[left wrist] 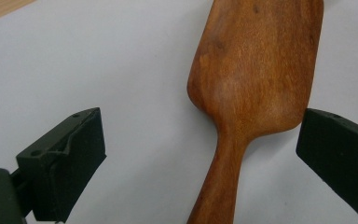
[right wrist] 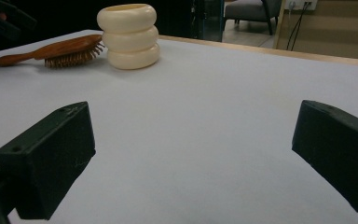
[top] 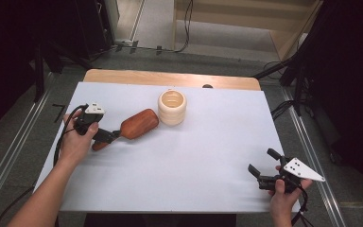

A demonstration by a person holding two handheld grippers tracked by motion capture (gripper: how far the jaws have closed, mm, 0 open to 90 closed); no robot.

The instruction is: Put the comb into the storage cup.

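We see one wooden hairbrush (top: 134, 126) lying bristles-down toward the far left of the white tabletop (top: 203, 156), just beside one cream ribbed holder (top: 172, 107), with wide bare surface from there to the near and right edges. The left gripper (top: 108, 136) has its jaws apart astride the brush handle, not clamped. The right gripper (top: 260, 169), jaws apart and holding nothing, sits at the near right corner.

Left tool (top: 105, 135) over wooden hairbrush (top: 132, 126) handle, cream ringed holder (top: 172, 107) just beside, right tool (top: 263, 172) well apart.
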